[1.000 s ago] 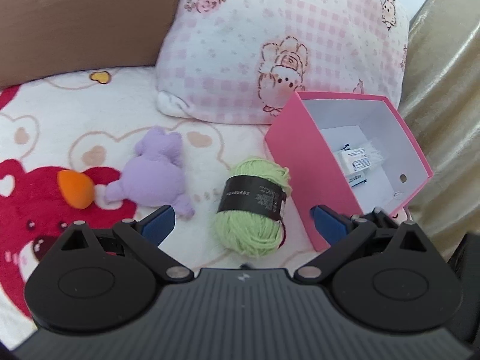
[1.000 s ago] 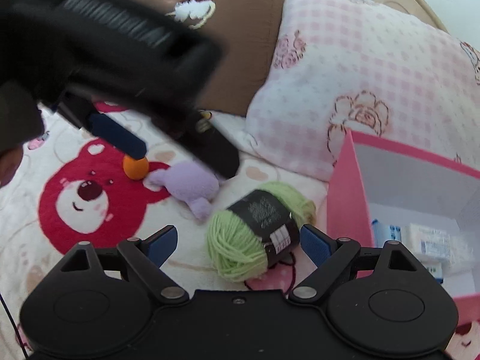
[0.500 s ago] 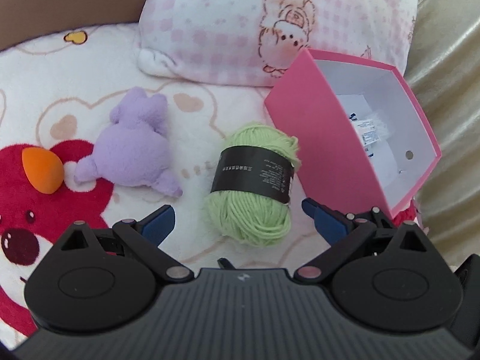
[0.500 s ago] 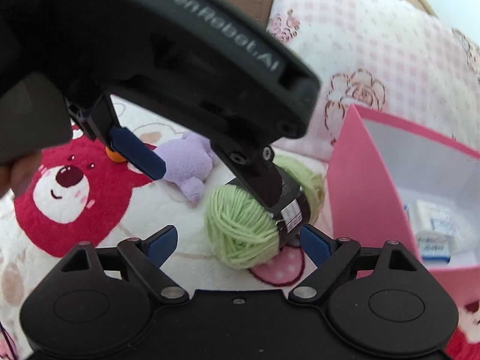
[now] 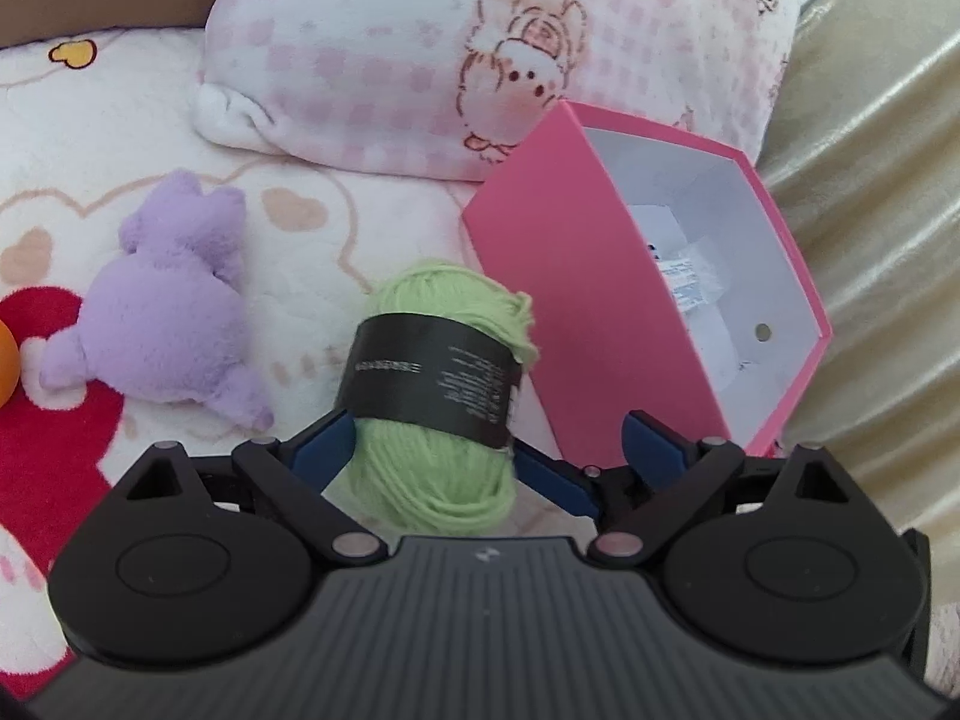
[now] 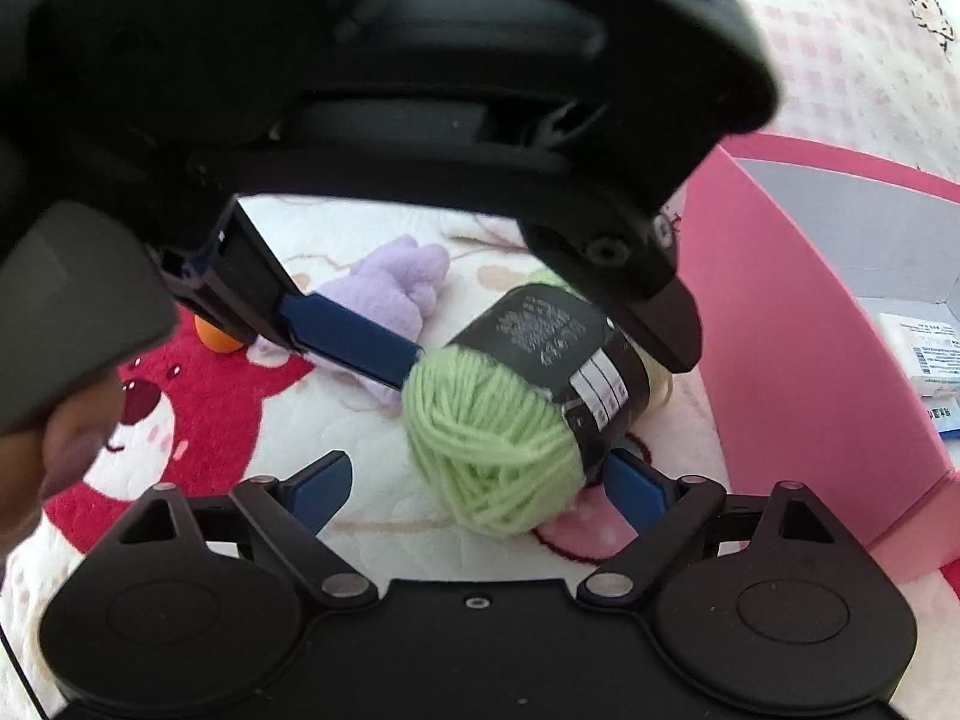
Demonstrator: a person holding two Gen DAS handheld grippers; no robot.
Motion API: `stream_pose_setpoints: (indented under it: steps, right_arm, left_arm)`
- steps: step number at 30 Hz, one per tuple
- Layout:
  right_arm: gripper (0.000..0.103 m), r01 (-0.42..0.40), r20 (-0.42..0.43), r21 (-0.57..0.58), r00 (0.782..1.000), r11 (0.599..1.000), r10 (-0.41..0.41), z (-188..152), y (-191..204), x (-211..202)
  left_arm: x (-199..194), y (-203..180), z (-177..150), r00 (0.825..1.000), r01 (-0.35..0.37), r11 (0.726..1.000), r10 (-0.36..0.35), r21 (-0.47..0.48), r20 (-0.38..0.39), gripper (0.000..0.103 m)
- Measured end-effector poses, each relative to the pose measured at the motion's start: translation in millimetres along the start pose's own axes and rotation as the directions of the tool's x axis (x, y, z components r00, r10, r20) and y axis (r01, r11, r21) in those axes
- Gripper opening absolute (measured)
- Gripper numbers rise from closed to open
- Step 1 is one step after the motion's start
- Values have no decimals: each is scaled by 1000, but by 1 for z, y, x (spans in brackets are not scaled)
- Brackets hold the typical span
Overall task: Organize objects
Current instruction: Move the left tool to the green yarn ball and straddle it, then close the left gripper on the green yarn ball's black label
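Observation:
A green yarn ball (image 5: 438, 396) with a black label lies on the bear-print blanket, just left of an open pink box (image 5: 576, 312). My left gripper (image 5: 489, 447) straddles the yarn and its jaws are closing. The left blue pad (image 5: 324, 450) is at the yarn's side, while the right pad (image 5: 654, 444) stands apart from it. In the right wrist view the left gripper (image 6: 549, 357) reaches down over the yarn ball (image 6: 498, 438). My right gripper (image 6: 477, 477) sits low in front of the yarn, jaws wide and opening a little, gripping nothing.
A purple plush toy (image 5: 162, 324) and an orange sponge (image 6: 219, 339) lie left of the yarn. The pink box (image 6: 810, 360) holds small white packets (image 6: 924, 354). A pink checked pillow (image 5: 480, 42) lies behind, and gold fabric (image 5: 870, 240) rises at the right. A hand (image 6: 66, 450) shows at the left.
My left gripper came forward and down until the yarn sits between its jaws, which have narrowed. It now fills the top of the right wrist view. My right gripper sank closer to the yarn.

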State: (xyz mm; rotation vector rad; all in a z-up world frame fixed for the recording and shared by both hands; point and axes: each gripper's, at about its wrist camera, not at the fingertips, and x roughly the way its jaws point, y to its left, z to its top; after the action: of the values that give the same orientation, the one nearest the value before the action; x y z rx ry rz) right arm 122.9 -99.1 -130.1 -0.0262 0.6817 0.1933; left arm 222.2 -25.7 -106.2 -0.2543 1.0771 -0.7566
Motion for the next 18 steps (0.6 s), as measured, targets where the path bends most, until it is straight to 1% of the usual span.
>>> stream_pose_setpoints:
  steps: [1,3,4,5,6,7,8,13,18]
  right_arm:
    - [93,7,-2,-8,1000,1000,-7,0,1,2]
    - [93,14,-10,-21,1000,1000,-14,-1,1,5]
    - [93,15,-10,-22,1000,1000,-16,-1,0,7]
    - [93,14,-9,-20,1000,1000,-14,-2,-1,7]
    - [93,2,-7,-19,1000,1000,-2,-3,-3,8]
    - [94,-13,4,-18,1000,1000,13,-5,-5,7]
    - [94,-29,19,-18,999,999,29,-6,-7,5]
    - [95,-74,17,-37,997,997,75,-5,-3,4]
    - [95,-116,27,-105,992,988,120,-5,-1,-7]
  left_arm:
    - [2,2,1,1000,-8,1000,8,-12,-3,89]
    - [5,7,2,1000,-20,999,19,-31,-8,77]
    - [7,11,2,999,-37,998,36,-43,-19,59]
    - [8,14,2,998,-57,997,56,-56,-33,54]
    - [8,18,1,998,-52,996,49,-79,-38,54]
    - [6,23,-1,999,-23,993,20,-113,-28,53]
    - [5,26,-2,1000,-13,991,10,-131,-18,53]
    - [2,28,-13,1000,3,985,-5,-171,-9,53]
    - [-3,29,-22,1000,7,976,-12,-219,-21,53]
